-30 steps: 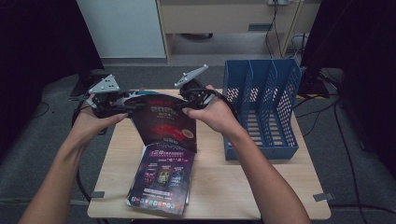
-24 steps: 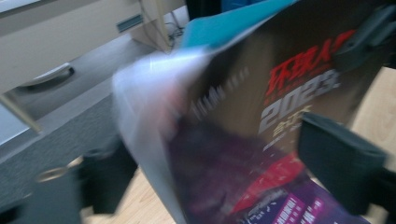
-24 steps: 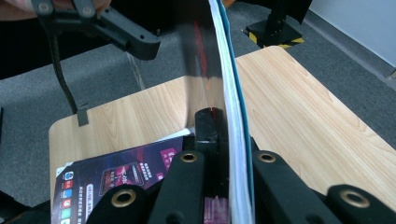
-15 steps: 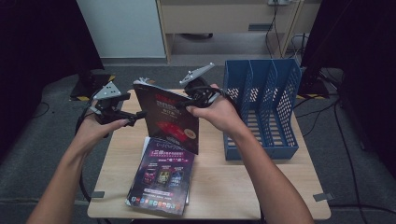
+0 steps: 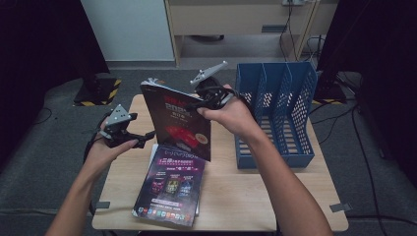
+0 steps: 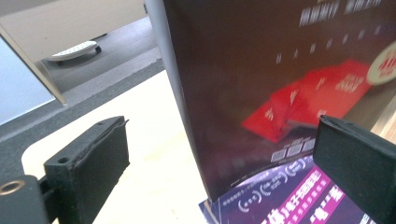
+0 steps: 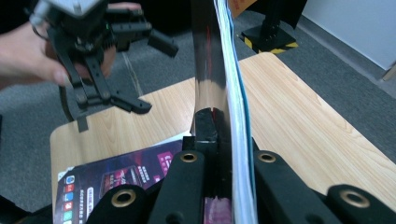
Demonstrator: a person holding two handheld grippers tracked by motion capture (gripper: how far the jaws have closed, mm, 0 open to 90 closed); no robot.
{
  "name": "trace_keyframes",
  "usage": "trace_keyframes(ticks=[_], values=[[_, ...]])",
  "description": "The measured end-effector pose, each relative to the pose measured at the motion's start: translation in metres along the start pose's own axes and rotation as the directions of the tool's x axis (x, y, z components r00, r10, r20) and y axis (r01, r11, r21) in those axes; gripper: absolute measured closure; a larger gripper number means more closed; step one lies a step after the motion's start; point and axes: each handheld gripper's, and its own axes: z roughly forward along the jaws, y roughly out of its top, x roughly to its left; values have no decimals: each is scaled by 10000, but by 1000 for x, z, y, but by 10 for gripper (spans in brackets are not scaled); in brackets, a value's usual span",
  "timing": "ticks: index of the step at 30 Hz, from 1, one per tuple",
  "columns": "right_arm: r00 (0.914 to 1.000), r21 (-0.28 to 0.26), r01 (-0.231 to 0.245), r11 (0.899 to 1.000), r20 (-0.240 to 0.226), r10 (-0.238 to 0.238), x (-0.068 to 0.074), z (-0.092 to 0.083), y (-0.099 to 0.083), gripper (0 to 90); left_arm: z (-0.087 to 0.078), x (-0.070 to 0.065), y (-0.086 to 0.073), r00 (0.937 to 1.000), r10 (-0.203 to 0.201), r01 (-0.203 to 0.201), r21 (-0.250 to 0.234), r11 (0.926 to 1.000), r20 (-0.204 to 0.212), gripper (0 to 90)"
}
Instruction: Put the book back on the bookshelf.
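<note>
Your right claw [image 5: 193,104] is pinched on the top edge of the dark glossy magazine with red cards on its cover [image 5: 179,123], holding it upright above the pale wooden counter [image 5: 236,191]. Your left claw [image 5: 142,139] has just spread wide, its jaws clear of the cover, just left of it. Under the magazine lies a purple-covered magazine [image 5: 169,189]; the blue plastic file rack [image 5: 275,110] stands to the right.
</note>
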Motion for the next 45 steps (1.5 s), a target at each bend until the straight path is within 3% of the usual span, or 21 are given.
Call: trace_keyframes(ticks=[12,16,18,21,27,30,36,45], values=[[10000,-174,-39,9998,28,40,-13,-7,-5,872,21,-9,-62,9985,-539,541,446,9975,-58,31],[9999,-156,4,9999,108,-2,-17,-10,-7,872,30,-14,-77,9977,-675,667,599,9960,114,35],[9998,-119,74,9999,174,-72,-18,-11,-7,872,34,-16,-82,9987,-494,481,945,9944,113,35],[9996,-143,240,9996,165,-238,-18,-11,-6,872,34,-16,-88,9977,-672,661,956,9932,82,36],[9986,-82,520,9986,-23,-520,-17,-15,2,872,33,-19,-100,9984,-572,566,1284,9901,13,36],[9980,-182,600,9980,-207,-604,-20,-17,4,872,32,-19,-104,9975,-698,702,1301,9890,-77,36],[9974,-127,601,9981,-387,-605,-26,-23,5,872,34,-22,-108,9985,-544,551,1557,9863,-89,36],[9978,-156,596,9981,-277,-600,-35,-32,3,871,34,-20,-111,9984,-558,556,1666,9845,-36,37]])
